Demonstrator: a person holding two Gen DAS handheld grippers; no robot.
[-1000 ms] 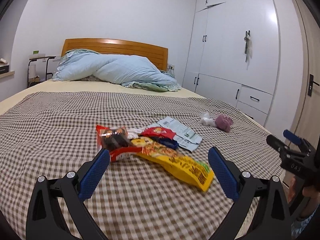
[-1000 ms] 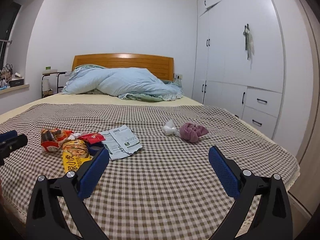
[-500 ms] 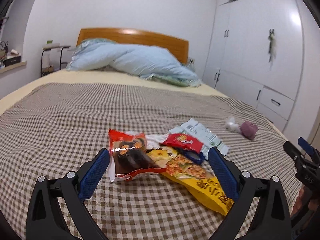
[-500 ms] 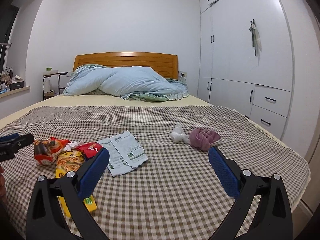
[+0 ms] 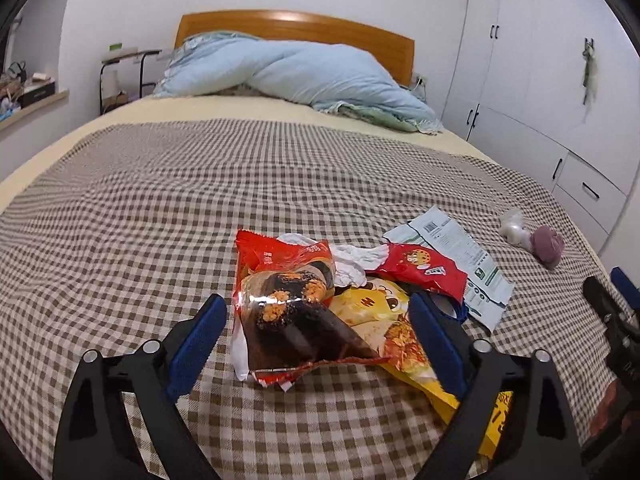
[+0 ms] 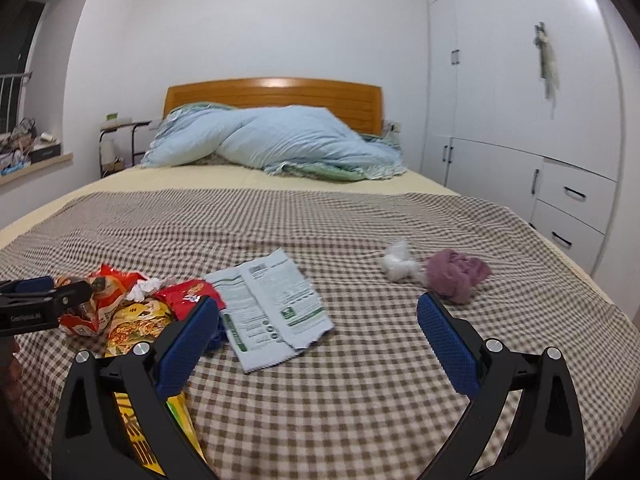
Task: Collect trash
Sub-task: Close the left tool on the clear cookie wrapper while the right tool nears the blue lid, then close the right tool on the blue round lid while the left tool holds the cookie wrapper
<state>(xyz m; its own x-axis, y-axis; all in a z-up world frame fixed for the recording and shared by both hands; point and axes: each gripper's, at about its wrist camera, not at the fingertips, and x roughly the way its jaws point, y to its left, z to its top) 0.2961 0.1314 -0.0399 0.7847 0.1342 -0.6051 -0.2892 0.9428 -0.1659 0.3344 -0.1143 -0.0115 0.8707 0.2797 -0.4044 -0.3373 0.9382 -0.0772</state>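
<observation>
A pile of wrappers lies on the checked bedspread (image 5: 160, 220). In it are a red snack bag (image 5: 288, 300), a yellow bag (image 5: 384, 320), a small red packet (image 5: 420, 266), crumpled white paper (image 5: 352, 258) and a white-and-green wrapper (image 6: 276, 300). My left gripper (image 5: 316, 300) hangs low over the pile, straddling the red bag. Its jaws are closing and the pads are clear of the bag. My right gripper (image 6: 317, 302) stands open above the near end of the white-and-green wrapper, holding nothing. A white wad (image 6: 396, 264) and a purple crumpled cloth (image 6: 456, 272) lie further right.
A blue duvet (image 6: 272, 140) is heaped at the wooden headboard (image 6: 276, 94). White wardrobes with drawers (image 6: 560, 184) stand along the right side of the bed. A small side table (image 6: 120, 140) and a cluttered sill are at the far left.
Both grippers have come closer to the trash. The left one swung so the red bag now sits between its fingers, and those fingers stand slightly narrower. The right one advanced over the white-and-green wrapper.
</observation>
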